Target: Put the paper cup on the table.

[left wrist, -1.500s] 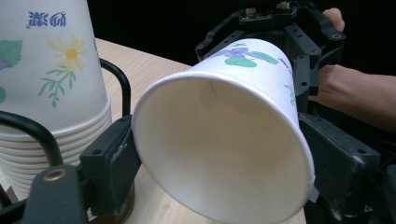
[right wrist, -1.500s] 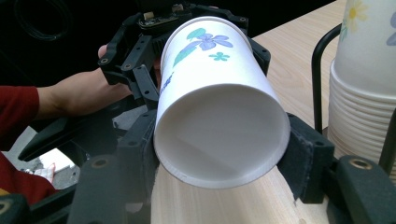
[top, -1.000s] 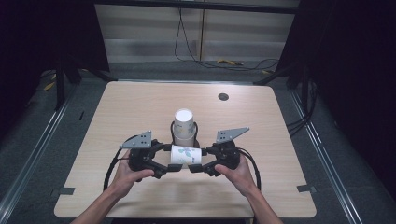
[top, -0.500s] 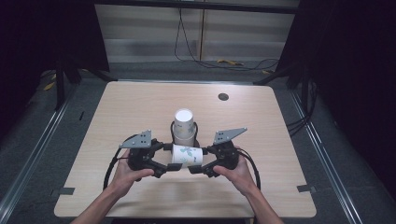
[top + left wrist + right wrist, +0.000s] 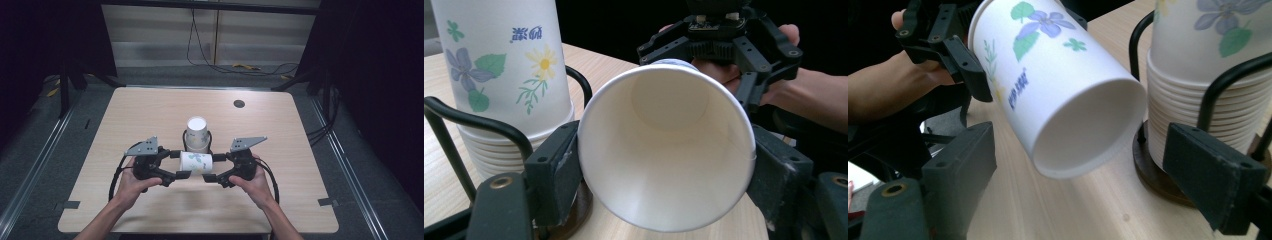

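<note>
Since a second ago, hands and cup sit at the same spot near the middle of the desk (image 5: 150, 110); only the right gripper (image 5: 215, 169) differs, its jaws having just been opening, with the base end of the paper cup (image 5: 196, 163) between them.

Right gripper view: both black jaws stand clear of the cup (image 5: 1063, 85), one low left and one low right, with a gap on each side. Released, not gripping. The cup's recessed base faces this camera.

Left gripper (image 5: 181, 165): clamped on the cup. In the left gripper view the jaw pads (image 5: 555, 175) press on the rim end of the cup (image 5: 666, 150) from both sides, and the open mouth faces this camera. The cup lies horizontal above the desk, so the left side alone carries it.

Judgement: handover of one cup from right to left, held sideways so each gripper can take one end.

Stack of cups (image 5: 197, 134) stands upside down in a black wire holder (image 5: 208, 142) just beyond the held cup, on a dark round base (image 5: 1160, 177). The held cup is near it, apparently apart. Likely source of the cup.

Dark round spot (image 5: 239, 104) lies far right on the desk, well apart.
</note>
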